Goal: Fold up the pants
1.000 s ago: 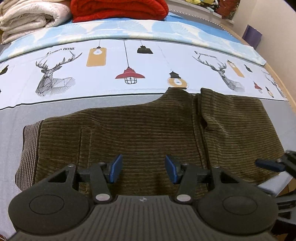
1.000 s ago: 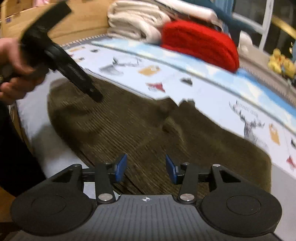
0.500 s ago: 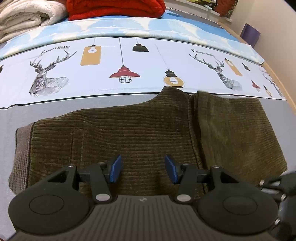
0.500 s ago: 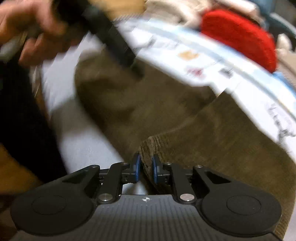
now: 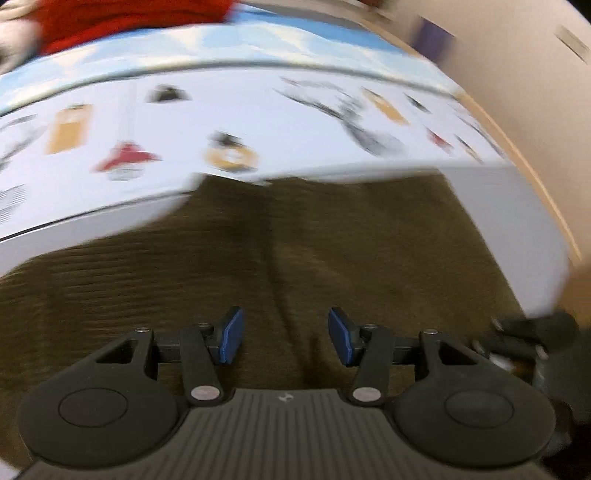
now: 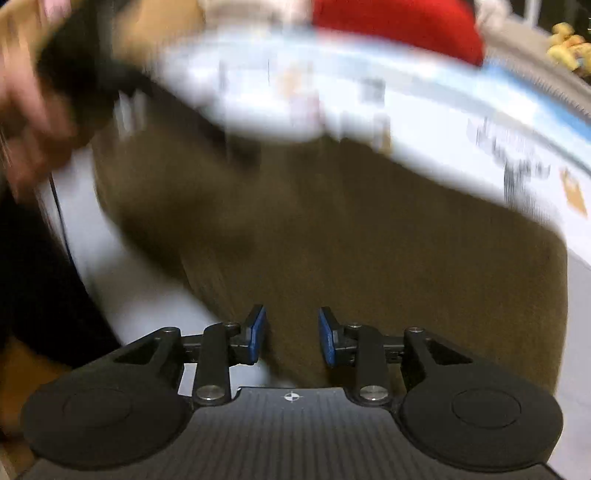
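The olive-brown corduroy pants point(image 5: 295, 258) lie flat on the bed sheet point(image 5: 258, 122), folded over on themselves. Both views are motion-blurred. My left gripper point(image 5: 284, 341) is open and empty just above the near part of the pants. My right gripper point(image 6: 290, 338) is open, its jaws apart over the near edge of the pants point(image 6: 351, 240). The right gripper's black body shows at the right edge of the left wrist view point(image 5: 532, 332). The left gripper and the hand holding it show at the upper left of the right wrist view point(image 6: 74, 74).
The sheet carries printed lamps and deer. A red knitted item point(image 6: 399, 22) and pale folded blankets lie at the far end of the bed. The wooden bed edge point(image 5: 535, 177) runs along the right. Yellow toys point(image 6: 569, 40) sit beyond the bed.
My right gripper was shut on the pants' edge half a second ago and is now open. My left gripper has moved right along the pants. Both cameras are moving fast.
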A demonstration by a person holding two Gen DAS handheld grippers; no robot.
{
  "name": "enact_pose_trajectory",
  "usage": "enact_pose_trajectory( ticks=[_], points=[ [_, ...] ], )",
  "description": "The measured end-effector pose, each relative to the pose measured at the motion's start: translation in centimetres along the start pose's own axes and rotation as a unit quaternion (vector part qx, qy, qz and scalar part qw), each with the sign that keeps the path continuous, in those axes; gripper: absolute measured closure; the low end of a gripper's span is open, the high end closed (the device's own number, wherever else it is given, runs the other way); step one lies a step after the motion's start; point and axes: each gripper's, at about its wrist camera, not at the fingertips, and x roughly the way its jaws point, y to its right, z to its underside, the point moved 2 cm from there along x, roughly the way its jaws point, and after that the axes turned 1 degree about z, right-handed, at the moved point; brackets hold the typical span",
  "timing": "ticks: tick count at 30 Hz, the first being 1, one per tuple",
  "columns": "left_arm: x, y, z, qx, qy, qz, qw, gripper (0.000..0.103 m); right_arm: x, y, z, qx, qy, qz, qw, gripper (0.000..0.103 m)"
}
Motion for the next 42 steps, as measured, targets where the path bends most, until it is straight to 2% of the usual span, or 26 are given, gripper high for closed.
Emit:
enact_pose_trajectory(
  ticks=[1, 2, 3, 4, 6, 8, 12, 14, 17, 21, 23, 27, 31, 36, 38, 39, 41, 42],
  points=[
    [0.6, 1.1, 0.4, 0.029, -0.018, 0.015, 0.9993, 0.049, -0.6, 0.2, 0.1, 0.008, 0.011, -0.005, 1.000, 0.070],
    [1.3, 2.3, 1.0, 0.064, -0.042, 0.020, 0.9969, 0.056, -1.5, 1.0, 0.0, 0.033, 0.027, -0.022, 0.999, 0.070],
    [2.0, 3.1, 1.7, 0.092, -0.063, 0.016, 0.9936, 0.063, -2.6, 2.2, 0.0, 0.071, 0.048, -0.042, 0.995, 0.070],
    [2.9, 3.8, 2.5, 0.118, -0.088, 0.005, 0.9891, 0.066, -3.4, 3.6, 0.0, 0.107, 0.061, -0.049, 0.991, 0.070],
    [3.8, 4.5, 3.4, 0.146, -0.105, -0.015, 0.9836, 0.065, -4.3, 6.5, 0.9, 0.177, 0.074, -0.026, 0.981, 0.070],
    [3.7, 4.3, 3.0, 0.132, -0.100, -0.009, 0.9861, 0.065, -4.6, 8.3, 1.8, 0.205, 0.063, 0.013, 0.977, 0.070],
    [2.7, 3.9, 1.7, 0.112, -0.057, -0.017, 0.9920, 0.065, -2.7, 8.3, 4.4, 0.156, -0.024, 0.099, 0.982, 0.070],
    [2.3, 3.7, 1.1, 0.098, -0.036, -0.009, 0.9945, 0.065, -2.9, 7.7, 4.5, 0.140, -0.016, 0.105, 0.984, 0.070],
    [1.8, 3.4, 0.6, 0.080, -0.019, -0.012, 0.9965, 0.065, -3.6, 8.8, 4.2, 0.170, 0.004, 0.102, 0.980, 0.070],
    [1.5, 2.0, 0.0, 0.065, -0.014, -0.027, 0.9975, 0.065, -2.5, 9.8, 4.1, 0.181, -0.022, 0.121, 0.976, 0.070],
    [1.0, 1.3, 0.3, 0.055, -0.010, -0.035, 0.9978, 0.065, -2.0, 9.1, 3.2, 0.170, -0.008, 0.131, 0.977, 0.070],
    [-0.6, -0.2, 1.1, 0.038, 0.001, -0.045, 0.9983, 0.064, -2.9, 6.9, 0.8, 0.150, 0.052, 0.112, 0.981, 0.070],
    [-1.9, -1.8, 2.3, 0.023, 0.004, -0.057, 0.9981, 0.064, -1.7, 3.5, -1.8, 0.097, 0.073, 0.086, 0.989, 0.069],
    [-3.9, -5.0, 4.2, -0.005, 0.006, -0.077, 0.9970, 0.064, 0.7, -1.7, -4.1, 0.021, 0.070, 0.042, 0.996, 0.069],
    [-4.8, -6.6, 5.0, -0.019, 0.007, -0.087, 0.9960, 0.064, 2.4, -3.5, -4.5, 0.005, 0.031, 0.018, 0.999, 0.064],
    [-5.4, -7.6, 5.4, -0.028, 0.008, -0.092, 0.9954, 0.064, 3.5, -4.2, -4.5, -0.005, 0.001, 0.018, 1.000, 0.065],
    [-6.4, -9.2, 6.2, -0.049, 0.011, -0.095, 0.9942, 0.064, 3.8, -4.5, -5.2, -0.016, 0.007, 0.038, 0.999, 0.065],
    [-6.9, -10.0, 6.6, -0.060, 0.013, -0.096, 0.9935, 0.064, 3.5, -4.4, -5.7, -0.006, 0.016, 0.033, 0.999, 0.065]
  ],
)
